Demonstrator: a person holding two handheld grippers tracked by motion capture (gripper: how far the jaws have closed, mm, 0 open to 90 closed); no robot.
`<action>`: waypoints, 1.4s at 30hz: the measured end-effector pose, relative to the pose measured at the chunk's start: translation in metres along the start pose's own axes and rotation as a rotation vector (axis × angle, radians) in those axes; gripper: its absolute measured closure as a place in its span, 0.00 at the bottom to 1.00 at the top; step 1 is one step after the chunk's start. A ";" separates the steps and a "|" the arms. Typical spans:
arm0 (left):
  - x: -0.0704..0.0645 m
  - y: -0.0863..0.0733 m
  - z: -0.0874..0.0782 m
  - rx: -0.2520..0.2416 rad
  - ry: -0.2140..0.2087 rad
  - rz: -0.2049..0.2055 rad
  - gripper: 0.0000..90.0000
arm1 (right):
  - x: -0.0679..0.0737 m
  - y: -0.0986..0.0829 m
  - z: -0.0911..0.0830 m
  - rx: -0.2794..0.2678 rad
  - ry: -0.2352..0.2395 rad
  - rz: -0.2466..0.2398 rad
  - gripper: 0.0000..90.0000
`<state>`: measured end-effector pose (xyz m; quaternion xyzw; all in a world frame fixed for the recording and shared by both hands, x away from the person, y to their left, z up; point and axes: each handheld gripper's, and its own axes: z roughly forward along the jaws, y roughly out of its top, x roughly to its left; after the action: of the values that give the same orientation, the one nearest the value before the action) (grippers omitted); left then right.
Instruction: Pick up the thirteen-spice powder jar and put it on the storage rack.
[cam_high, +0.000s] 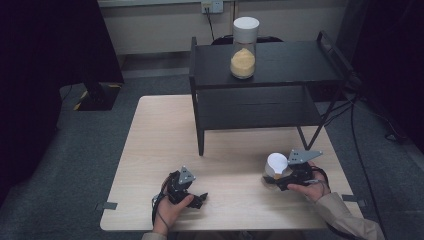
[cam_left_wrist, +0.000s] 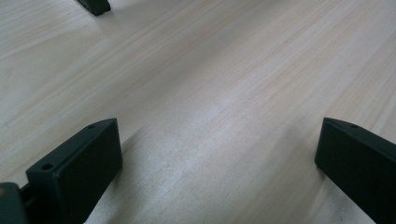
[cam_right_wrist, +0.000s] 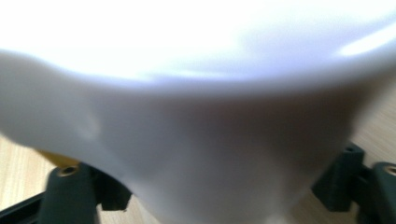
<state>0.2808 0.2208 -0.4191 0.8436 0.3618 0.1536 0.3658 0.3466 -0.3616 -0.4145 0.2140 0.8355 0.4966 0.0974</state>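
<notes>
A white-lidded jar (cam_high: 276, 166) sits at the lower right of the high view, low over the pale wooden counter (cam_high: 165, 140), clamped between the jaws of the right gripper (cam_high: 285, 176); up close in the right gripper view its white lid (cam_right_wrist: 196, 93) looms large and blurred, with a sliver of yellow contents (cam_right_wrist: 55, 158) at the lower left edge. The left gripper (cam_high: 192, 196) rests at the lower centre-left of the high view, well apart from the jar, its jaws spread wide over bare wood. Toward the upper centre, a black shelf rack (cam_high: 280, 65) stands on the counter's far side, and a second white-lidded jar of yellow grains (cam_high: 243, 48) stands upright on its top shelf.
</notes>
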 end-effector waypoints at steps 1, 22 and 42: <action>0.000 0.000 0.000 0.000 0.000 0.000 0.00 | 0.001 0.000 0.000 0.000 -0.003 -0.006 0.27; 0.000 0.000 0.000 0.000 0.000 0.000 0.00 | 0.010 -0.004 -0.001 -0.027 -0.051 0.013 0.34; 0.000 0.000 0.000 0.000 0.000 0.000 0.00 | 0.018 0.035 -0.024 0.015 -0.086 0.050 0.34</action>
<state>0.2808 0.2208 -0.4190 0.8437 0.3617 0.1537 0.3658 0.3308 -0.3581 -0.3715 0.2567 0.8286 0.4830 0.1191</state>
